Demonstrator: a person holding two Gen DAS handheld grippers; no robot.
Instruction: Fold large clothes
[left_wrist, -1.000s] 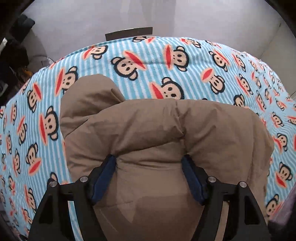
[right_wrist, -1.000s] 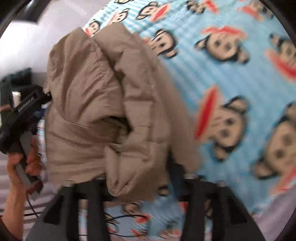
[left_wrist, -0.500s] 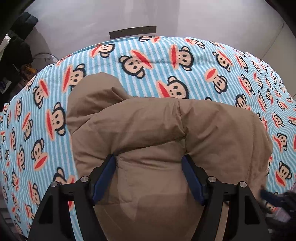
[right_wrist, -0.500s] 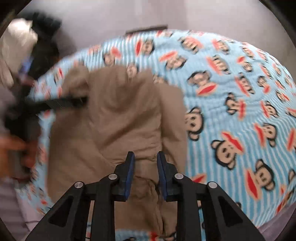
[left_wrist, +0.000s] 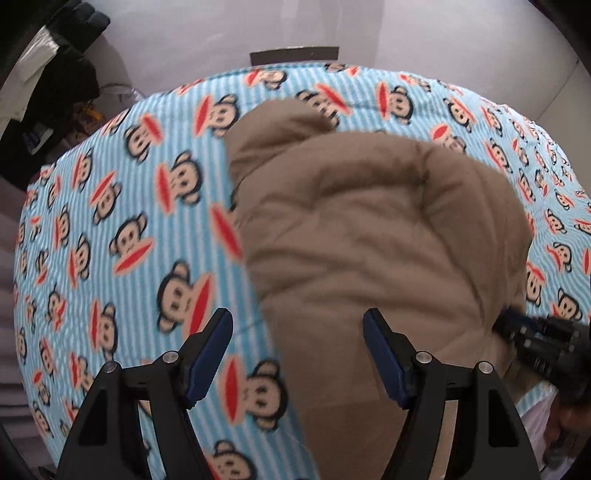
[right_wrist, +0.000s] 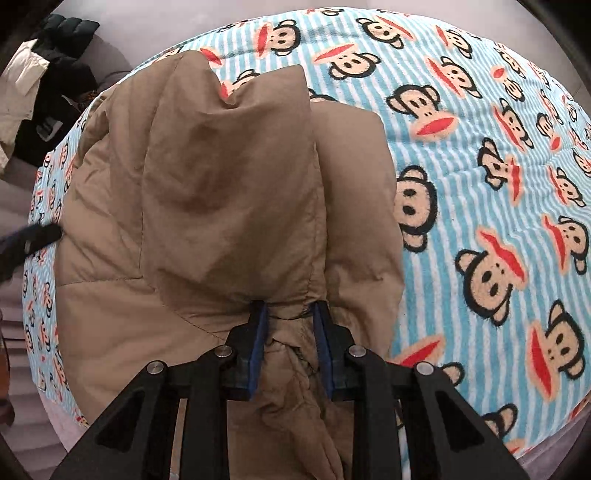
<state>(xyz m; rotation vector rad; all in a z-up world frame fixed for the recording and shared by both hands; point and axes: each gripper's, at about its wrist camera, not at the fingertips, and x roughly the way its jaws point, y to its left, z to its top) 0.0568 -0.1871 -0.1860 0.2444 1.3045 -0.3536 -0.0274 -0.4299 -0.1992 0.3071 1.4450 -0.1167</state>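
Left wrist view: the left gripper (left_wrist: 297, 354) points down over the bed (left_wrist: 122, 206), which has a blue striped cover with monkey faces. Its jaws stand wide apart and are opening, and the blue pads (left_wrist: 208, 354) press on nothing. The left pad is over the bare cover, the right pad is over the brown jacket (left_wrist: 369, 229). The jacket lies bunched in the middle of the bed and comes down to the near edge, between the jaws and to their right. The picture is a little blurred. At the right side, near the near edge of the bed, the right gripper (left_wrist: 532, 339) shows as a dark shape touching the jacket, and part of a hand (left_wrist: 565, 424) is behind it. Dark clothes (left_wrist: 70, 74) lie beyond the far left corner of the bed.

Right wrist view: the right gripper (right_wrist: 290, 343) points straight down, and its jaws are closed on a fold of the jacket (right_wrist: 207, 192) at the near edge of the bed (right_wrist: 480, 184). The cloth is gathered tight between the pads (right_wrist: 256, 347). The jacket covers the left half of the bed, with two peaks toward the far edge. At the left edge a dark tip of the left gripper (right_wrist: 35, 238) is just beside the jacket
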